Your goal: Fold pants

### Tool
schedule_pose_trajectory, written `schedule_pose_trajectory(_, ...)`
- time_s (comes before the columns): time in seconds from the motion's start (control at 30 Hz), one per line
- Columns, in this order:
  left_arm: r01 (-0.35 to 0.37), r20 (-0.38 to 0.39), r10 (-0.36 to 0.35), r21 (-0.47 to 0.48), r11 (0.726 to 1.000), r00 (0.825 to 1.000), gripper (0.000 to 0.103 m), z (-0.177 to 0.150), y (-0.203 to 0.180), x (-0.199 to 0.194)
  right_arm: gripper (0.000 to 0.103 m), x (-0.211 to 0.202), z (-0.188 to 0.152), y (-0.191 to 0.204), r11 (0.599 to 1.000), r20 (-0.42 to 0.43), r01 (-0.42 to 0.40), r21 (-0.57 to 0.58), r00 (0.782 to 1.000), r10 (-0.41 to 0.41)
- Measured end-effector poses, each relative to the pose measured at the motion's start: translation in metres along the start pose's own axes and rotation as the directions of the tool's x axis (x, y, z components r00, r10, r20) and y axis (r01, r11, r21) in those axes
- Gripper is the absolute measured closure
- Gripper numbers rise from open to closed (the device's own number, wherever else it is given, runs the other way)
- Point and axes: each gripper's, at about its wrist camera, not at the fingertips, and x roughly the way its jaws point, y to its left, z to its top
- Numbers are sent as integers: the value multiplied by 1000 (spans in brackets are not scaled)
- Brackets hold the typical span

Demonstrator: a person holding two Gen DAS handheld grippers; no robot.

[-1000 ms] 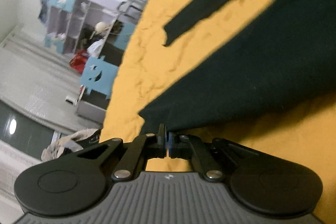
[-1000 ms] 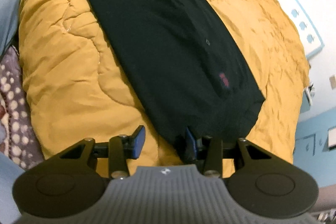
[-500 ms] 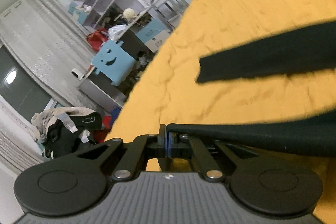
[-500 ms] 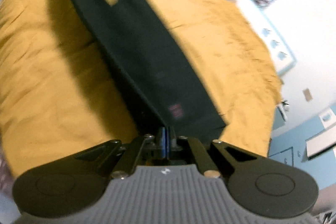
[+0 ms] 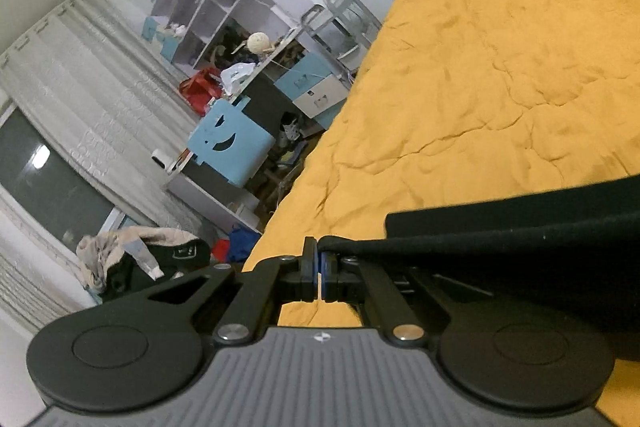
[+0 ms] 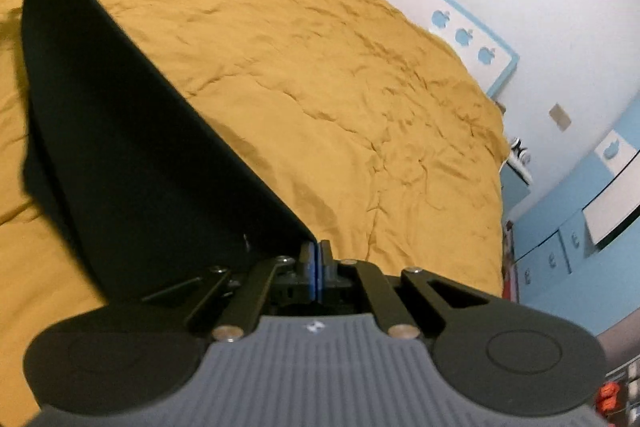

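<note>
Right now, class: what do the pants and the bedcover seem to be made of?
Pants: probably a soft, matte black woven or knit cloth; it hangs limp with no shine. Bedcover: seemingly padded mustard fabric, matte, with puffy creases.

pants (image 5: 520, 227): 1 | tongs (image 5: 319, 259): 2 | yellow bedspread (image 6: 340, 87): 1

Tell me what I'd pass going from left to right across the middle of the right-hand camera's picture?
black pants, lifted off the bed → yellow bedspread → white wall → blue cabinets. Low in the middle, the right gripper pinches the pants' edge.
</note>
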Motion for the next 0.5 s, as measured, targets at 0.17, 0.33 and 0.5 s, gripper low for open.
schedule_pose_trajectory(0.17,-14,-33,18,117,993,999,102,15,-51,35,103,71,9,-10,998,-60,-37,43,997,40)
schedule_pose_trajectory(0.33,-29,-52,40,204,979,998,102,18,-92,64,103,129,3,-10,995,-114,-74,71,990,82)
schedule_pose_trajectory(0.5,-35,-45,47,234,972,998,99,20,-111,78,103,157,-4,-4,991,-136,-76,106,987,90)
